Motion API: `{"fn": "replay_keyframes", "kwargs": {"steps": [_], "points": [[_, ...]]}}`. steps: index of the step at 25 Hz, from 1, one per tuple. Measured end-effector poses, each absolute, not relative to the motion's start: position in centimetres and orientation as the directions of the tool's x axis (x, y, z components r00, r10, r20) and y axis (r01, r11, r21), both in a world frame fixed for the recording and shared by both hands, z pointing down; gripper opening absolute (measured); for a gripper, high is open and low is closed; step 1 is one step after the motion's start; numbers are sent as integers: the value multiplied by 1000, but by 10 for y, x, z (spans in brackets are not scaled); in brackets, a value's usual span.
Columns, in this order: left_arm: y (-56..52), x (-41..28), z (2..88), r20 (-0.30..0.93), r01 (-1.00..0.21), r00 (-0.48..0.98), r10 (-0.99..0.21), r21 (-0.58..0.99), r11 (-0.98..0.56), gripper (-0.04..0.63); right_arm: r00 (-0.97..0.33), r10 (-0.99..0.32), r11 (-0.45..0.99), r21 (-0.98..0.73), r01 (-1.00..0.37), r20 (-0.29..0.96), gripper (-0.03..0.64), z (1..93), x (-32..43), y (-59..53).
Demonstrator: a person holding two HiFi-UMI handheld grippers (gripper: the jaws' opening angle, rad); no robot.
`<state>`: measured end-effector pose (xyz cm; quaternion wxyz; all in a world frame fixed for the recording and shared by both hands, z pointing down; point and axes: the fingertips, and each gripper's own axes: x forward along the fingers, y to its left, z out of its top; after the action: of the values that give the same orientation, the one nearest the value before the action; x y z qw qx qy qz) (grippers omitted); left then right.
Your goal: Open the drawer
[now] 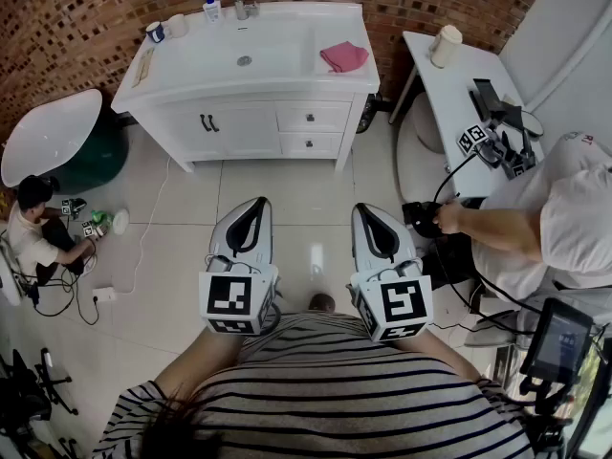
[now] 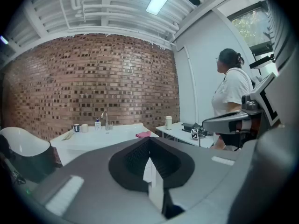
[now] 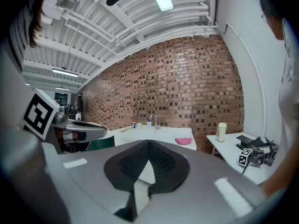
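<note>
Tiled floor [image 1: 182,256], head view: white vanity [image 1: 172,103] against brick wall, two drawers [image 1: 325,118] at its right front, both shut. Open floor stretch between vanity and left gripper [image 1: 258,204], right gripper [image 1: 368,210]. Seated person [image 1: 574,208] close by right gripper.
Left gripper view: jaws together, nothing between; vanity ahead, well apart.
Right gripper view: jaws together, empty; side table [image 3: 233,153] right of vanity.

Ahead of both grippers, a white vanity [image 1: 244,127] carries a pink cloth [image 1: 343,56] before a mottled red-brown brick wall [image 1: 86,27]. The left gripper [image 1: 256,202] and right gripper [image 1: 366,208] are grey with black pads and black-and-white square markers. Behind them is a black-and-white striped shirt [image 1: 363,400].
</note>
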<state>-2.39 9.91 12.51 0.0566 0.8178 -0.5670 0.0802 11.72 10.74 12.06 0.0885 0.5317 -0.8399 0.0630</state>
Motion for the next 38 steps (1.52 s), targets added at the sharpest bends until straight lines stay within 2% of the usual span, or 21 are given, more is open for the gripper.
{"fn": "replay_keyframes", "kwargs": {"steps": [9, 14, 21, 26, 31, 38], "points": [[42, -50, 142, 217, -940, 332, -918, -4, -341, 15, -397, -890, 406, -5, -914, 224, 2, 141, 116, 48], [-34, -67, 168, 228, -913, 396, -890, -8, -408, 16, -339, -907, 351, 3, -936, 249, 2, 162, 101, -23], [-155, -66, 209, 170, -836, 541, -823, 7, -549, 16, -264, -938, 274, 13, -962, 226, 2, 221, 83, -138], [-212, -66, 304, 149, -838, 543, -827, 30, -545, 15, -269, -927, 290, 44, -956, 261, 2, 327, 75, -192], [-243, -55, 421, 122, -854, 521, -845, 54, -518, 16, -279, -918, 308, 62, -949, 281, 2, 481, 71, -231], [-273, -77, 547, 102, -860, 507, -856, -1, -510, 16, -278, -910, 326, 114, -938, 308, 2, 667, 55, -287]]}}
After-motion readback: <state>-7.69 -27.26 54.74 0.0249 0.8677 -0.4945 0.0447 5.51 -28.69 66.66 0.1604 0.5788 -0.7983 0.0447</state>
